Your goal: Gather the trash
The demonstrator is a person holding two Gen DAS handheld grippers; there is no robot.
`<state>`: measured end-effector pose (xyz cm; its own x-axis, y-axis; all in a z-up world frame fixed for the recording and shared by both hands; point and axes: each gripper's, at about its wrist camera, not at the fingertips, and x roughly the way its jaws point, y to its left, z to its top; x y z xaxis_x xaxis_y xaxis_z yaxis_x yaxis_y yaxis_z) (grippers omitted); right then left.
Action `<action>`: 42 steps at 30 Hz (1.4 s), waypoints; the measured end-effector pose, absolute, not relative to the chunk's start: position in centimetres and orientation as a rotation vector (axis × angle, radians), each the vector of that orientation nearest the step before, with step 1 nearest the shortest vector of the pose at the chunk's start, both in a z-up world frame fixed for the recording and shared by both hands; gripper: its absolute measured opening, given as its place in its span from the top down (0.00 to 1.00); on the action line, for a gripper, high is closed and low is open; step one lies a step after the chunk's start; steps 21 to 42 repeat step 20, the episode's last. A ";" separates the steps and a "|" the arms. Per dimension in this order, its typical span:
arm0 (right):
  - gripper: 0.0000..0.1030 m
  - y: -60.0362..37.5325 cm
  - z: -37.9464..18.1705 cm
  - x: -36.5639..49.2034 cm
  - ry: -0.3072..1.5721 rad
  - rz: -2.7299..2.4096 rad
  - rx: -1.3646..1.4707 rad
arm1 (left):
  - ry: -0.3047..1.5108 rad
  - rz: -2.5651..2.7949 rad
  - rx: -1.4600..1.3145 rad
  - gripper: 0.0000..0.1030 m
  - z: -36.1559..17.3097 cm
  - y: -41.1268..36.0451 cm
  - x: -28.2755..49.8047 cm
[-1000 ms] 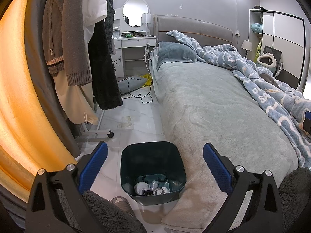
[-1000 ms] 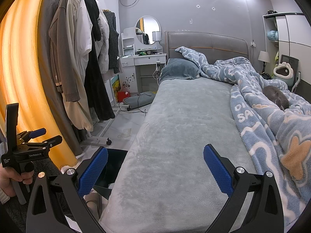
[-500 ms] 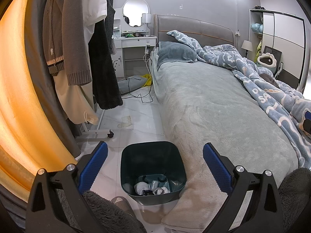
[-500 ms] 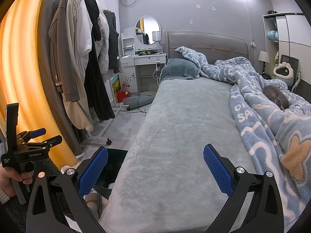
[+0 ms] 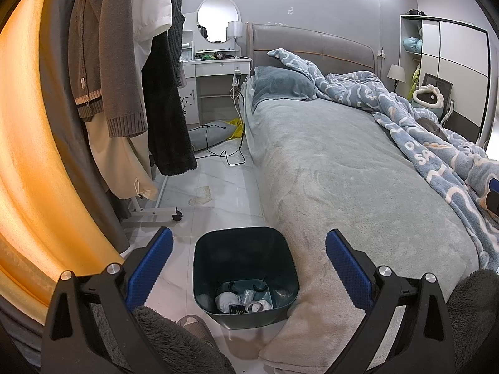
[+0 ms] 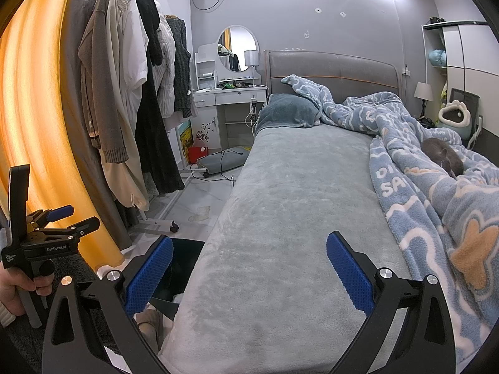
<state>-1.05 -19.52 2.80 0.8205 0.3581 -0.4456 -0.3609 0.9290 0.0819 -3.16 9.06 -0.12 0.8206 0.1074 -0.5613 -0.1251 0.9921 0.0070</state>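
Bedroom scene, basically: a grey-blanketed bed (image 5: 327,168) is seen filling the right side, a clothes rack (image 5: 131,62) of coats is hung along the left, and a strip of white tiled floor (image 5: 224,187) is left between them. A dark green trash bin (image 5: 244,268) is parked on that floor, touching the foot corner of the bed, with a few crumpled white bits and a small dark item already lying in its bottom. The left gripper (image 5: 249,255) is held right above the bin, its blue pads spread wide apart with nothing between them. The right gripper (image 6: 249,268) is held over the bed's foot end, likewise spread and carrying nothing. The only loose trash that can be made out is a pale, flattened scrap (image 5: 201,195) on the tiles, lying ahead of the left gripper, beyond the bin and just beside the rack's wheeled foot (image 5: 176,216). Its long axis can't be told from here. The left gripper is judged the nearer one, since the bed is in the way for the right, so a forward-and-down reach on that side is probably what's called for.
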 end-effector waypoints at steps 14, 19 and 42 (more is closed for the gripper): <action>0.03 -19.5 2.8 -1.0 0.474 0.383 -0.007 | 0.600 0.126 -0.031 0.03 -0.1 9.1 -3.0; 0.03 -19.5 2.9 -1.1 0.474 0.382 -0.007 | 0.599 0.127 -0.034 0.03 -0.5 9.4 -3.1; 0.03 -19.5 2.9 -1.1 0.474 0.383 -0.007 | 0.599 0.127 -0.035 0.03 -0.6 9.5 -3.1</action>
